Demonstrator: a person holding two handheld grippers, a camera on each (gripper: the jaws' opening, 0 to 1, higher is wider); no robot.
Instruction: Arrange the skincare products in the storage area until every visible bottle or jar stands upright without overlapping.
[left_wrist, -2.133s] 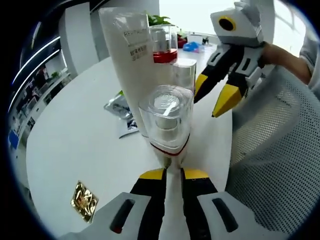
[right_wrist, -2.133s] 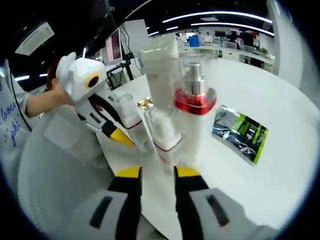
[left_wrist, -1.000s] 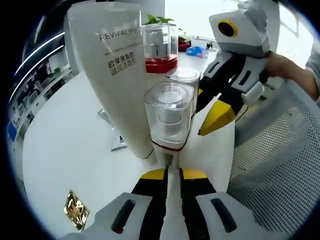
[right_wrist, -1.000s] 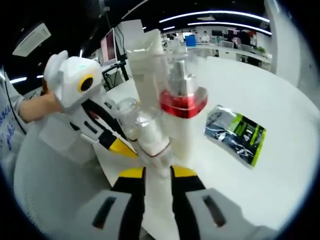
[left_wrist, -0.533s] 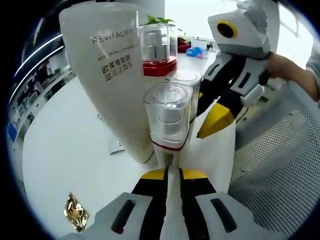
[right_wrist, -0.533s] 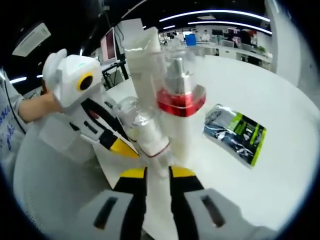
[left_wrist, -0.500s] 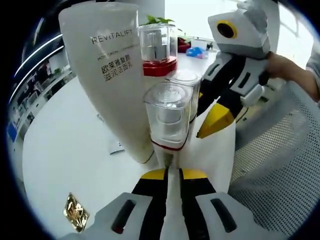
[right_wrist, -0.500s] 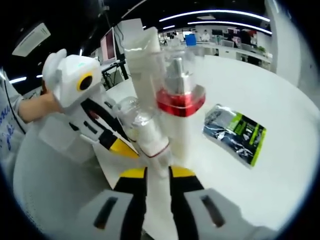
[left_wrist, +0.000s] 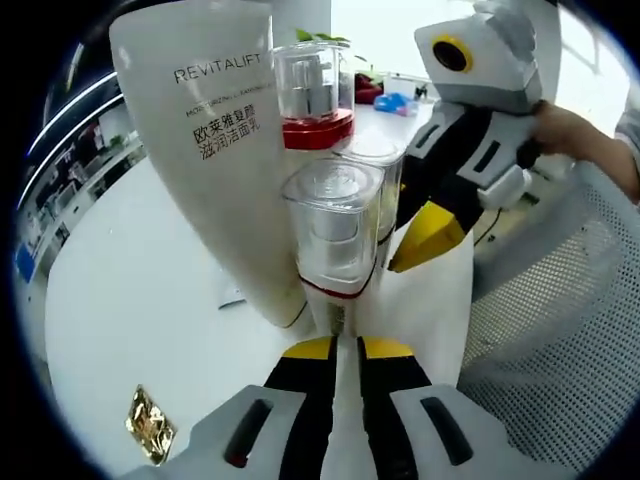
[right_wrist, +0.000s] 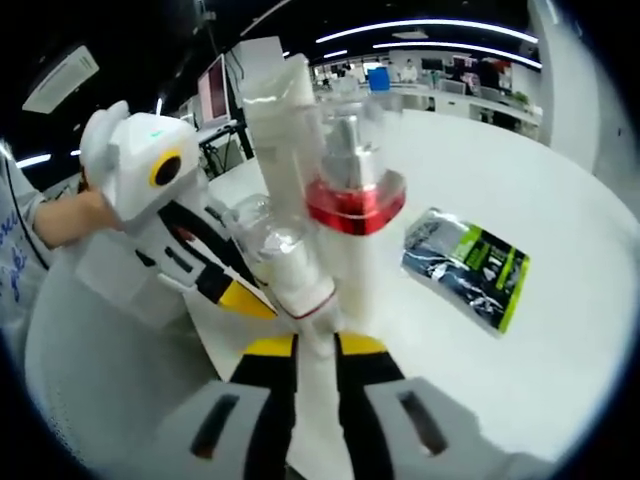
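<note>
Left gripper (left_wrist: 342, 345) clamped low on a small clear-capped white bottle with a thin red band (left_wrist: 335, 235), right gripper (right_wrist: 317, 345) likewise closed on a second such bottle (right_wrist: 290, 262). Both held upright on the round white table (left_wrist: 130, 300), close beside the tall white squeeze tube (left_wrist: 225, 150) and red-collared pump bottle (left_wrist: 312, 95). Probably steadying them, keeping the cluster upright and separate.

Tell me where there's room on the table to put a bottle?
Bare table lies left of the big tube, above the gold packet. More lies beyond the green sachet. It is crowded where tube, red-collared bottle and clear-capped bottles stand tight between both grippers.
</note>
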